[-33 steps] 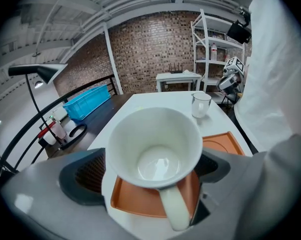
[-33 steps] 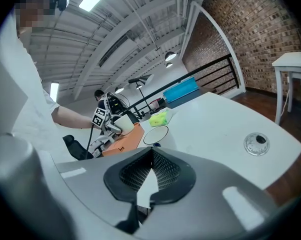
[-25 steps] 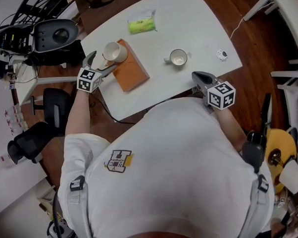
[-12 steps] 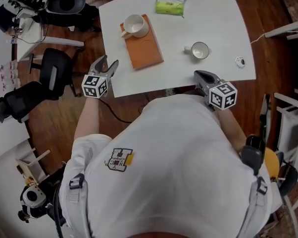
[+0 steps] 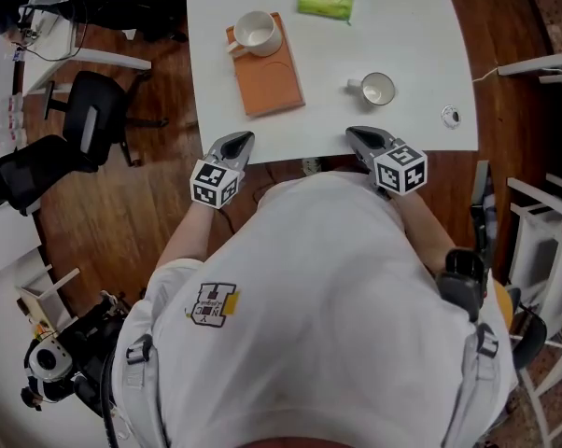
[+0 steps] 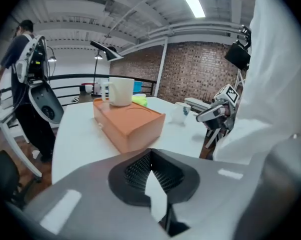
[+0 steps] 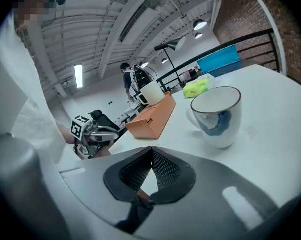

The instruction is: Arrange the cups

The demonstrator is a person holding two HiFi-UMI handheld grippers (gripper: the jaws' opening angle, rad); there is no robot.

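Pattern on cup (image 7: 218,116) shows only in right gripper view; right tool (image 7: 151,151) closed.

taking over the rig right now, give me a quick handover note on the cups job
Left gripper: shut and empty; it has just closed on nothing, at the near edge of the table.
Right gripper: shut and empty, also at the near edge, closest to the patterned cup.
White cup: upright on the far end of the orange block.
Patterned cup: upright on the bare table, right of the block.
Done: one cup is on the block.
Left: probably move the patterned cup to the block's free near end; the right gripper looks best placed for it.
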